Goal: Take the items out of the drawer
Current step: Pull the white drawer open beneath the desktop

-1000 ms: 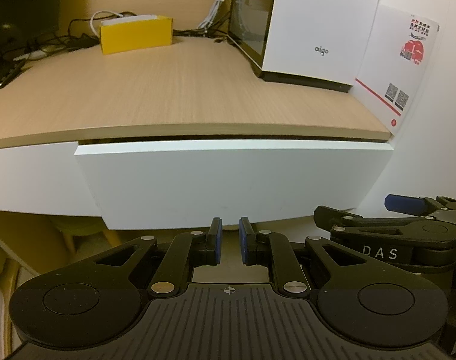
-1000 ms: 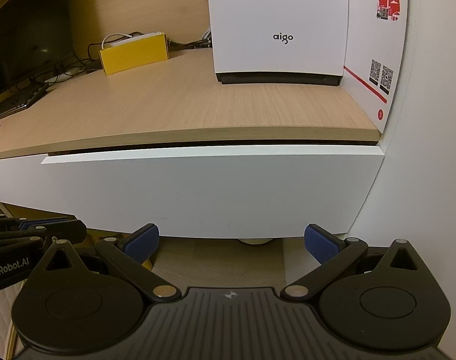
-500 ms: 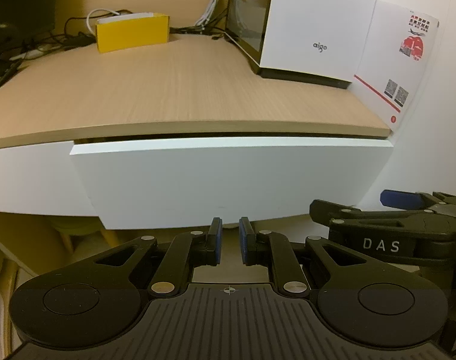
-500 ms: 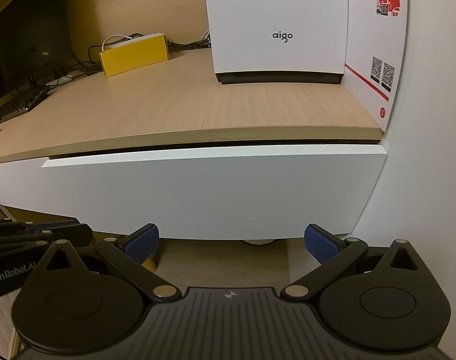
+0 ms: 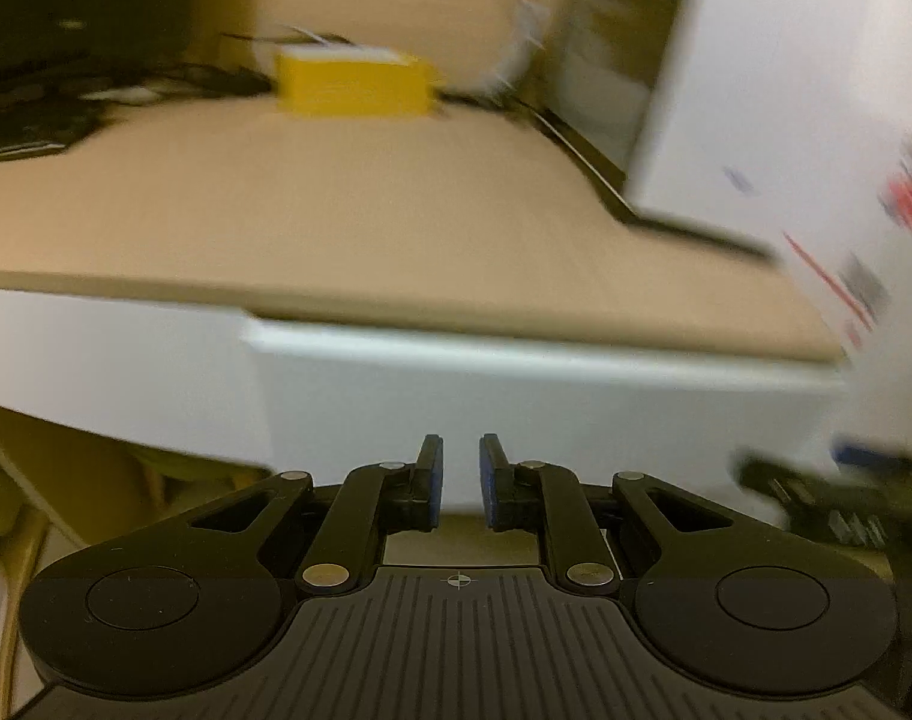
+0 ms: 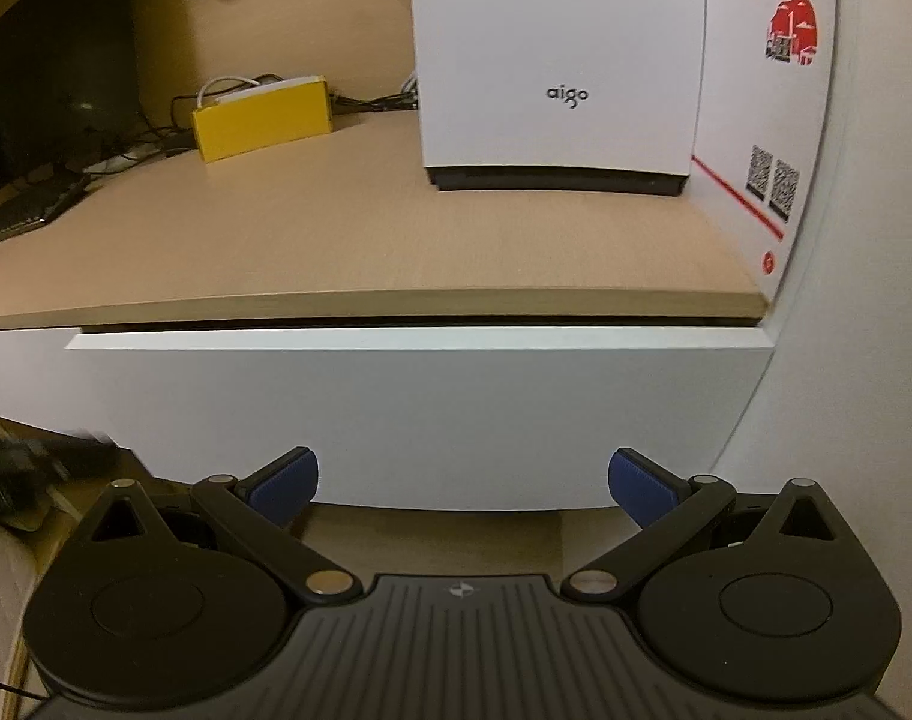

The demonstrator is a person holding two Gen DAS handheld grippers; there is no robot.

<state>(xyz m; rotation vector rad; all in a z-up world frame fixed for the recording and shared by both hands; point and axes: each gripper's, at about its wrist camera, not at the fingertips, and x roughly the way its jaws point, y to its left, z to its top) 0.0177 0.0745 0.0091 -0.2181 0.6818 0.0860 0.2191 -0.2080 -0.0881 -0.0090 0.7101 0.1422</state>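
The white drawer front (image 6: 420, 408) sits under the wooden desk top (image 6: 360, 240), with a thin dark gap along its upper edge; nothing inside it shows. My right gripper (image 6: 463, 480) is open just in front of the drawer's lower edge, its blue pads (image 6: 288, 474) wide apart and empty. In the blurred left wrist view the same drawer front (image 5: 516, 414) fills the middle. My left gripper (image 5: 459, 480) is shut to a narrow slit with nothing between its pads, low before the drawer. The right gripper (image 5: 846, 498) shows as a dark blur at the right.
On the desk stand a yellow box (image 6: 264, 117), a white computer case (image 6: 558, 60) and a white card with QR codes (image 6: 768, 138). A keyboard (image 6: 24, 210) and dark monitor lie left. A white wall (image 6: 864, 360) closes off the right side.
The left wrist view has turned blurry and swung, so the drawer's left corner now sits further right. The right gripper has edged a little nearer the drawer front. Both jaws are unchanged.
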